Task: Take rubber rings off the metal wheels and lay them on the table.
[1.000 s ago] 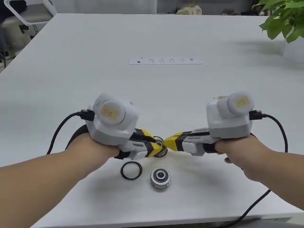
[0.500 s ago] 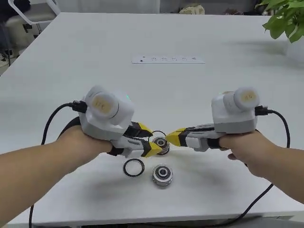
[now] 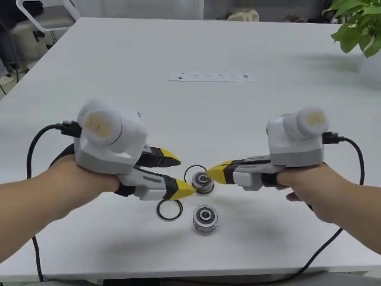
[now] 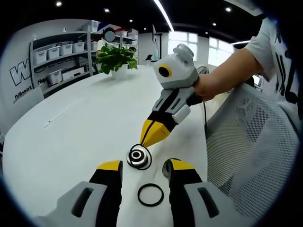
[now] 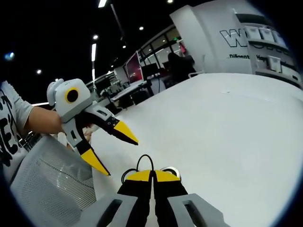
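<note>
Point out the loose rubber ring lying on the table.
In the head view the loose rubber ring lies flat on the table, just left of the metal wheel, below the left gripper.

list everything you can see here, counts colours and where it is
table: 1, white, under everything
metal wheels: 2, silver, one between the gripper tips, one nearer the person
rubber rings: 2, black, one flat on the table left of the near wheel, one looped at the far wheel and pinched by the right gripper
power strip: 1, white, mid table
plant: 1, green, far right corner
chair: 1, white frame, beyond the far left corner
cables: 2, black, trailing from the grippers
left gripper: 1, white and yellow, jaws open
right gripper: 1, white and yellow, jaws shut
hands: 2, holding the grippers
</note>
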